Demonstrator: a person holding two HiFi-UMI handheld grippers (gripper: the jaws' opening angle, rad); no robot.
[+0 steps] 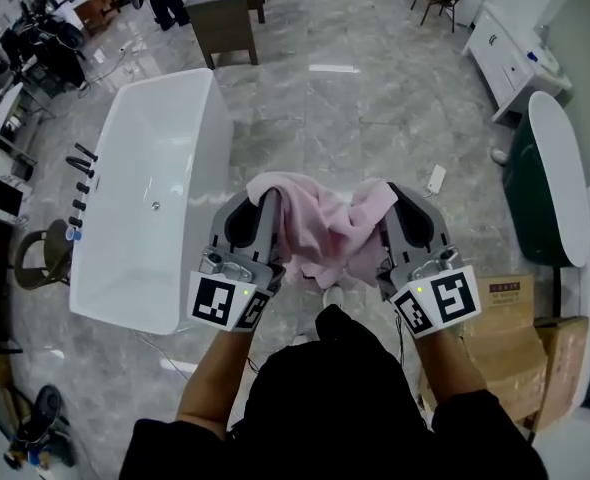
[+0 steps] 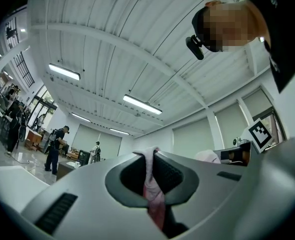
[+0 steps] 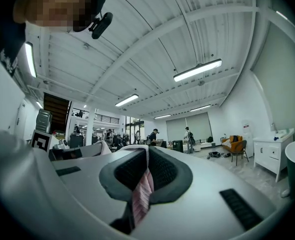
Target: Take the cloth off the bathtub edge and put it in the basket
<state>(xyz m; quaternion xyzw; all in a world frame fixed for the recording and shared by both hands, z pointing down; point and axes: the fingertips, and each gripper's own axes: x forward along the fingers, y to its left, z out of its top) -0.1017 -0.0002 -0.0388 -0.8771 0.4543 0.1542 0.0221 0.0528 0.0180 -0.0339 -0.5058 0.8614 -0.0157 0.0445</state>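
Head view shows we hold the pink cloth up, our left gripper and right gripper each clamped shut on it.

A large open hall, fitted out like a test lab with bathroom mock-ups rather than a home. A white freestanding bathtub, a dark vanity cabinet, a white sink cabinet and a dark green tub stood well apart on a grey marble-look floor. Cardboard boxes sat near the green tub. Cluttered desks lined one side. Overhead ran a white ribbed ceiling with strip lights. People stood in the distance.
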